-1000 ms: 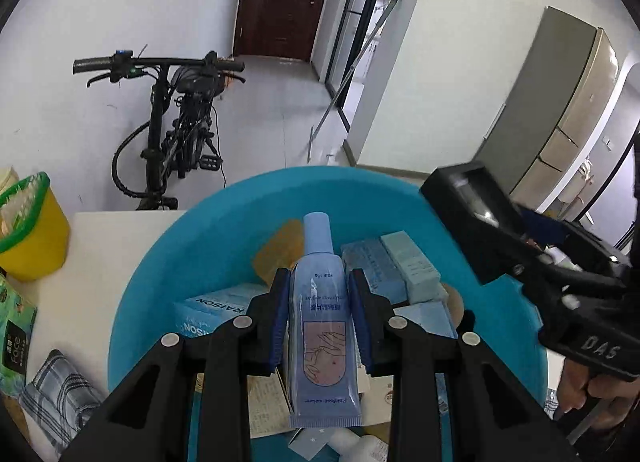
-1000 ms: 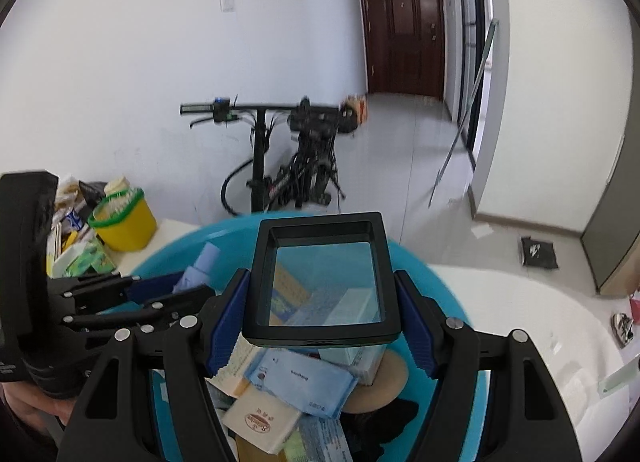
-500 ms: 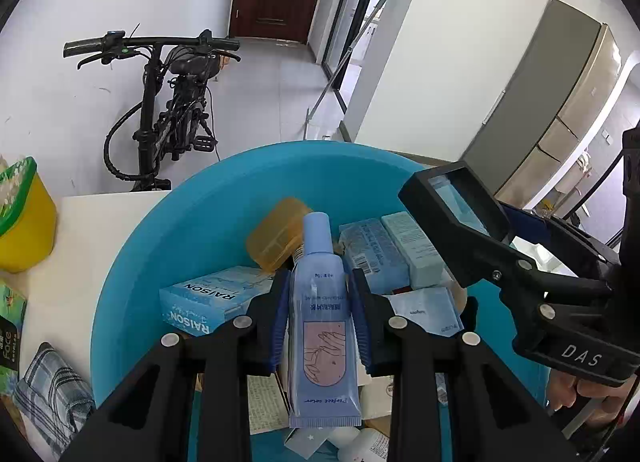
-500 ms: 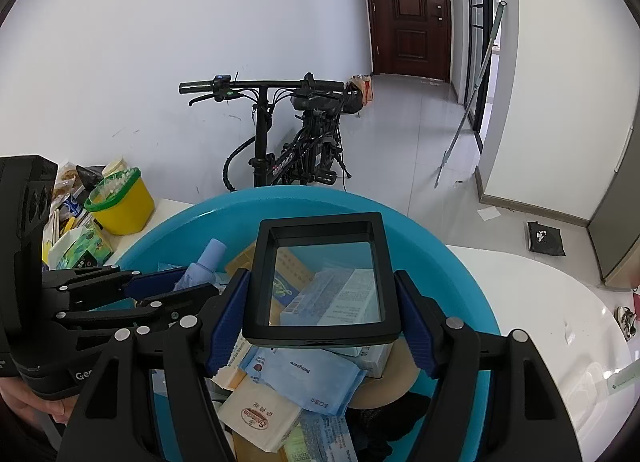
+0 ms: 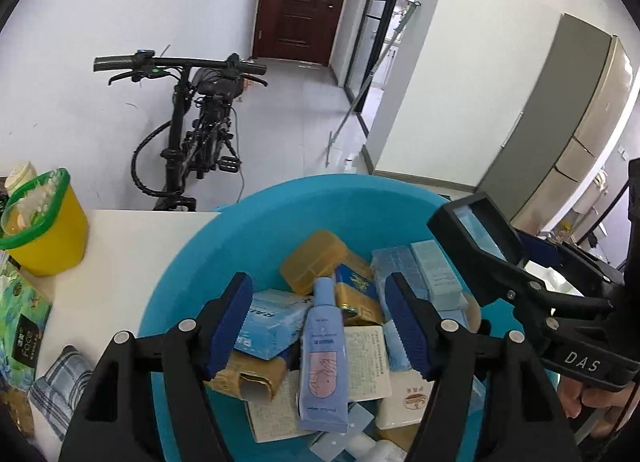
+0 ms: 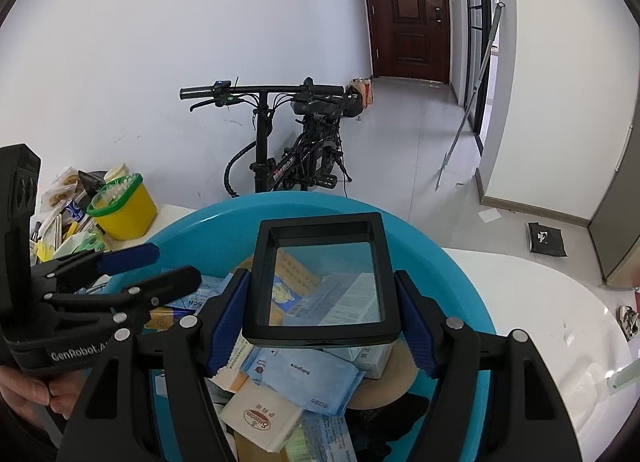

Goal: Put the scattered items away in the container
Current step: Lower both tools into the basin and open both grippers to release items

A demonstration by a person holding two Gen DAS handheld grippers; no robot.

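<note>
The right hand-held gripper [image 6: 322,326] is clamped on a magnifier [image 6: 326,286] directly above the basin [image 6: 460,282]; the left hand-held gripper [image 5: 320,326] stands apart over a tube [image 5: 323,358] lying inside.

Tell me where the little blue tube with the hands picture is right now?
In the left wrist view, the blue tube lies in the blue basin, between the open left hand-held gripper fingers, on a paper leaflet beside a light blue box.

"DAS" on right hand-held gripper [image 5: 476,246].
</note>
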